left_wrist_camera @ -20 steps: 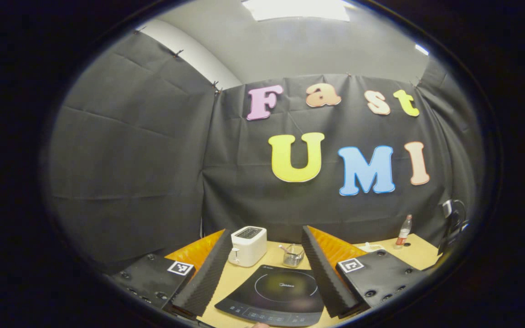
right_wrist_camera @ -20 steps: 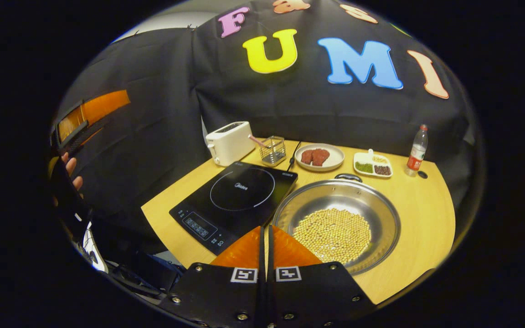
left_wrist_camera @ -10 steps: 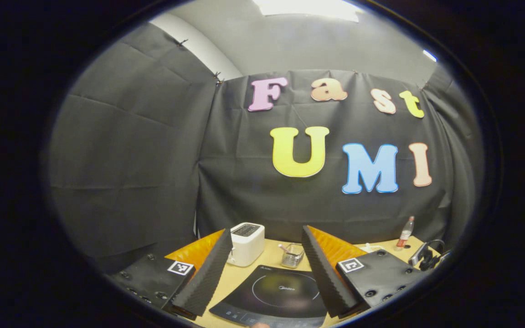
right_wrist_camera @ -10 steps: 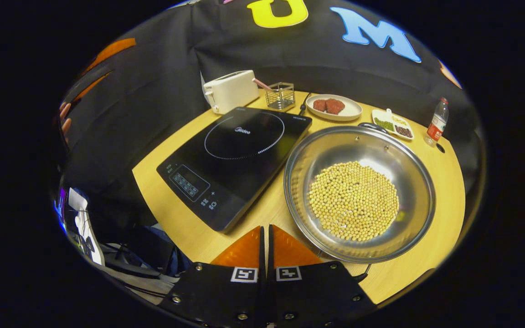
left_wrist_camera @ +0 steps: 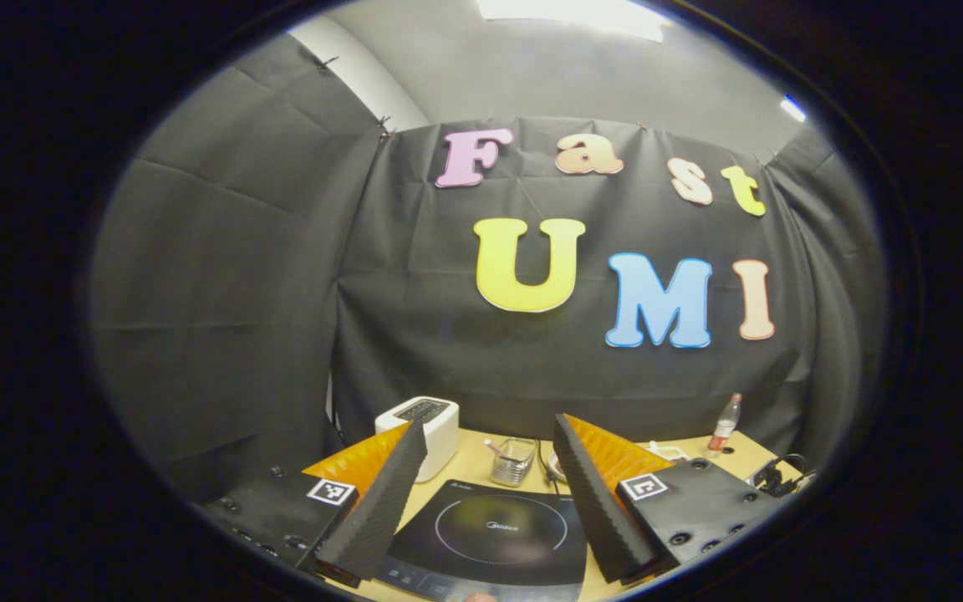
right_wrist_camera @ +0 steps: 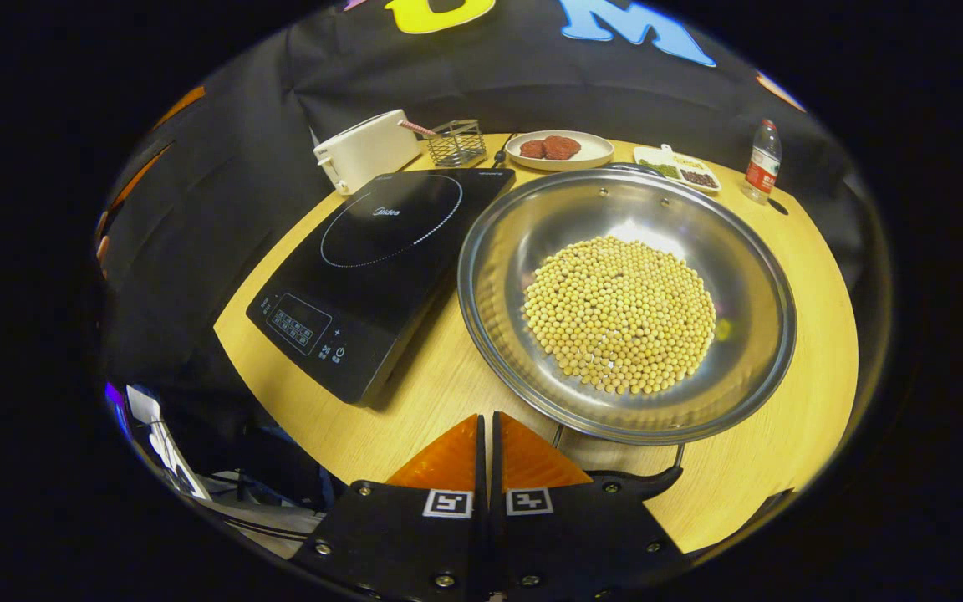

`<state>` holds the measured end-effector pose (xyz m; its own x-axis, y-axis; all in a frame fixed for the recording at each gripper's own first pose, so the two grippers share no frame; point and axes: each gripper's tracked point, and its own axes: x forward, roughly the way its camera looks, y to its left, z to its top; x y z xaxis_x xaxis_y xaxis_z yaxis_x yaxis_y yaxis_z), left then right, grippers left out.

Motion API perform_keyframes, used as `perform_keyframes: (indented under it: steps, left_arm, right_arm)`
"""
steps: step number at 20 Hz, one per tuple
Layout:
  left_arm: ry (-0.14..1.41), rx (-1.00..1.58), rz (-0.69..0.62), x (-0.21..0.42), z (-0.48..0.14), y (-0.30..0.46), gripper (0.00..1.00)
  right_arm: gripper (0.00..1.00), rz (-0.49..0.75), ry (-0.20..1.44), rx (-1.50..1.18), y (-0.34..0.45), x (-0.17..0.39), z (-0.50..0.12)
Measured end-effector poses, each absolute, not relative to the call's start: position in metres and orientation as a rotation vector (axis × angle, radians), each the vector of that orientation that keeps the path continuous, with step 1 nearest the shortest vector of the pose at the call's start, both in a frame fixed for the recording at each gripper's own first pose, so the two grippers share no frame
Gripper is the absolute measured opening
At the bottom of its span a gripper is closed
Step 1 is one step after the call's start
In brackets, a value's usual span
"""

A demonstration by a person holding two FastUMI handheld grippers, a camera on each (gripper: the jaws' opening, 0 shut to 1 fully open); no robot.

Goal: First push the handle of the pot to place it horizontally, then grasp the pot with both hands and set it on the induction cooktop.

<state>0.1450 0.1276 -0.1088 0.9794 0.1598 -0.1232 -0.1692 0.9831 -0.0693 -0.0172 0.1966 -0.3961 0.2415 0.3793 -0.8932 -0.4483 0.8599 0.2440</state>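
On the tabletop [right_wrist_camera: 782,435] our pot [right_wrist_camera: 625,303] sits beside the cooktop [right_wrist_camera: 381,267], unmoved; right jaws together, left apart, nothing gripped.

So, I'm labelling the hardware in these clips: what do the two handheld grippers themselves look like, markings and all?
The left gripper has two wedge-shaped fingers with ribbed, sawtooth inner faces, on flat black plates studded with round screws. Each plate carries a small square black-and-white tag. The right gripper has the same black screwed plates and a pair of square tags side by side, with triangular fingers.
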Motion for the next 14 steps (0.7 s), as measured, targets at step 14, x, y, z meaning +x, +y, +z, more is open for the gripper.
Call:
perform_keyframes:
  steps: [14]
  left_arm:
    - [0.103, -0.054, 0.117, 0.168, -0.093, 0.054, 1.00]
  right_arm:
    - [0.01, 0.553, 1.230, -0.076, 0.137, -0.011, -0.401]
